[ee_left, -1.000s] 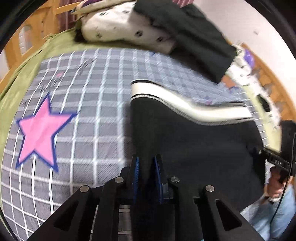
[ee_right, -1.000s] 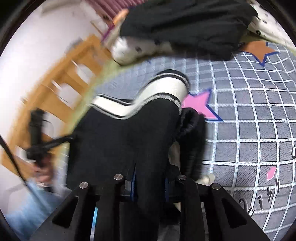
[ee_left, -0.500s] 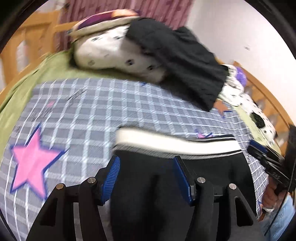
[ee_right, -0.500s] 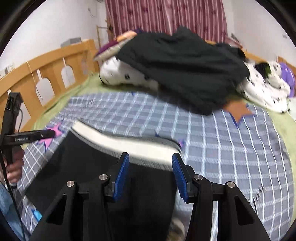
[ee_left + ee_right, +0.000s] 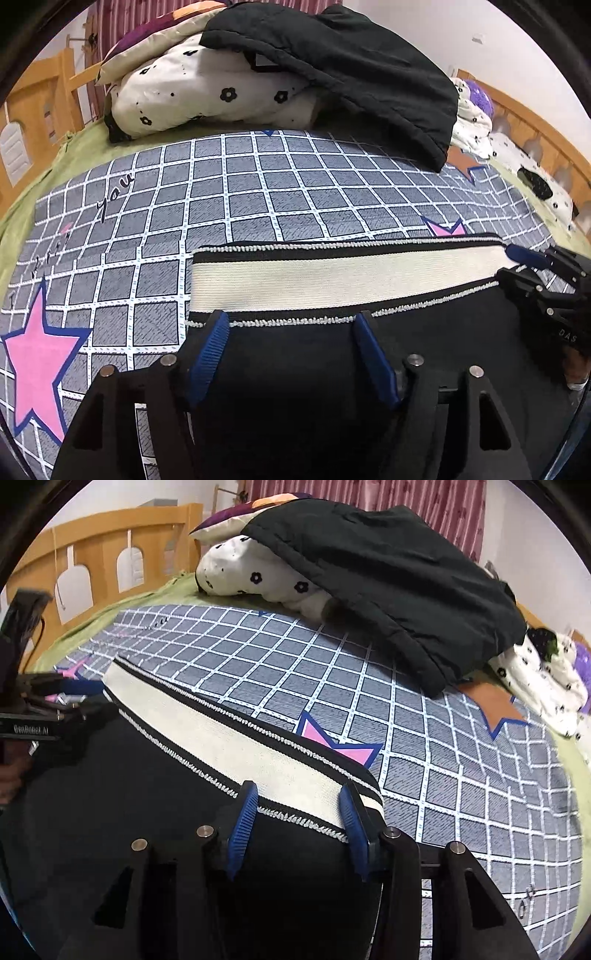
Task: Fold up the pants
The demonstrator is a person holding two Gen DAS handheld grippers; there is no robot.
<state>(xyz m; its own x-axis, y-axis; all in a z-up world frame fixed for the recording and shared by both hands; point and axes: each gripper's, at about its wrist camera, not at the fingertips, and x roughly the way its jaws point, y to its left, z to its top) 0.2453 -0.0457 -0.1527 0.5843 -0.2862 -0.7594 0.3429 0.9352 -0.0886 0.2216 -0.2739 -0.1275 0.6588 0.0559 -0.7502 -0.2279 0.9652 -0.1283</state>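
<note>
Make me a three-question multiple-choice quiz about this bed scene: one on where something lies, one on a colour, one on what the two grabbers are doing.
1. Where does the black jacket lie?
A. Over the flower-print pillow
B. On the floor
C. Inside a drawer

2. What colour is the wide waistband of the black pants?
A. Red
B. Cream
C. Green

3. How do the left gripper and the right gripper stand?
A. Both clamped on the pillow
B. Both lifting the jacket
C. Both open over the pants

Answers: 1 A, the jacket drapes over the pillow at the head of the bed. 2 B, a cream band between black edges. 3 C, the blue pads stand apart and the pants lie flat beneath them.
</note>
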